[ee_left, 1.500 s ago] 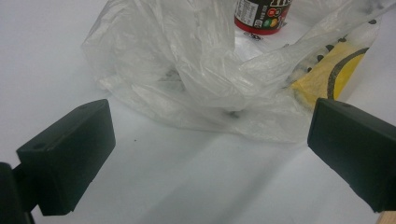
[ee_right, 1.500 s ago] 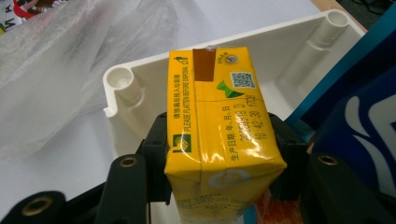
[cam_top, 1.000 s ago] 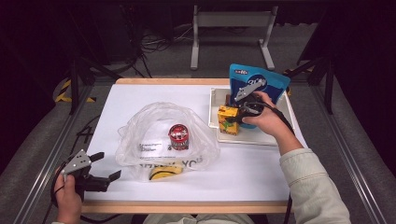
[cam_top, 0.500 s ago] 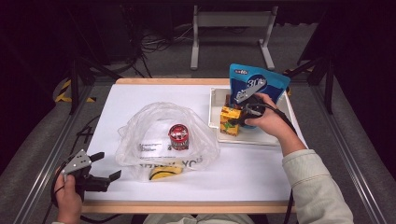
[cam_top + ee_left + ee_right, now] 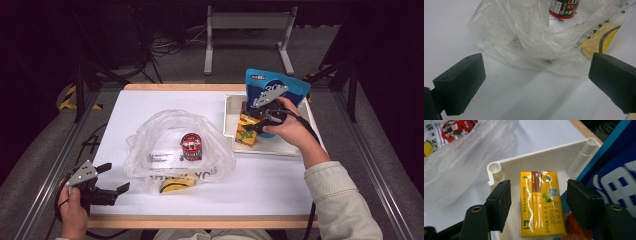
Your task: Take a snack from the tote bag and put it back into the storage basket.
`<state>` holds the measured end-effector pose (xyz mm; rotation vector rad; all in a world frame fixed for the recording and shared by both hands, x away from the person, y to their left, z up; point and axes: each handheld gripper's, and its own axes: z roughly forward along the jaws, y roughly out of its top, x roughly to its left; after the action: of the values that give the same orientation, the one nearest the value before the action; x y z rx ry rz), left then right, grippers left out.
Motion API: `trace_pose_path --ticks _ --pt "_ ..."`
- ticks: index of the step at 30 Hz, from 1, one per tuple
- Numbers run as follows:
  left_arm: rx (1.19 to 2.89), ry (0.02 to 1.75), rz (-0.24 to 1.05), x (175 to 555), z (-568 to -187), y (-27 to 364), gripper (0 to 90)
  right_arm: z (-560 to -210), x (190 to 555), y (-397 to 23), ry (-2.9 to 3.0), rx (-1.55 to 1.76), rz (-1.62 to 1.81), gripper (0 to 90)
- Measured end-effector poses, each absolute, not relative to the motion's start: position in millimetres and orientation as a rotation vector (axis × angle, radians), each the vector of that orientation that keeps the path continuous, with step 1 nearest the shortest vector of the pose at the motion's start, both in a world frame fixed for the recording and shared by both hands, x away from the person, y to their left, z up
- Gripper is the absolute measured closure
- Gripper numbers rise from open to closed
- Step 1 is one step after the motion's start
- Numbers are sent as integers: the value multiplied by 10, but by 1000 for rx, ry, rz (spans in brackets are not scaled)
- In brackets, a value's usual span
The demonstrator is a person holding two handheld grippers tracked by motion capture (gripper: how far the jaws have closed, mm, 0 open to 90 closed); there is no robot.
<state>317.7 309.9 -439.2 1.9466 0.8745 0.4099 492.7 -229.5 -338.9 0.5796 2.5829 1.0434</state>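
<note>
We hold our right gripper (image 5: 537, 202) over the yellow carton (image 5: 541, 205) in the white tray (image 5: 549, 157), its jaws apart and off the carton.

The right jaws have just been opening; the carton lies between them with a gap on each side, released. It is a flat, glossy, foil-wrapped box lying at the tray's near-left part, beside an orange packet (image 5: 576, 230) and in front of the upright blue pouch (image 5: 280, 87). The tray is smooth moulded plastic with rounded corner posts. Left of the tray, a crinkled clear plastic bag (image 5: 172, 145) holds a red tin (image 5: 191, 146) and a yellow pack (image 5: 175, 186). Our right hand (image 5: 292, 131) angles down over the tray; our left gripper (image 5: 114, 180), far left of the tray, rests gaping wide and empty, aimed at the bag.
</note>
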Motion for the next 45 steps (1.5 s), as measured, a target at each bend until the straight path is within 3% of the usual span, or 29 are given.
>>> trace_pose_path --ticks 17,24,31,37,45 --pt "1950 873 405 3186 -4399 3083 13 -3161 4602 -2310 2533 482 1165 466" --pt "1950 872 404 3189 -4400 3081 13 -3260 4554 -2300 2611 471 1152 613" --pt "1949 874 403 3190 -4399 3081 13 -3389 4529 -2302 2660 507 1124 696" --pt "1947 874 404 3192 -4400 3080 13 -3549 4510 -2323 2689 560 1102 845" --pt "1950 876 400 3192 -4401 3075 13 -3741 4493 -2343 2678 596 1085 894"
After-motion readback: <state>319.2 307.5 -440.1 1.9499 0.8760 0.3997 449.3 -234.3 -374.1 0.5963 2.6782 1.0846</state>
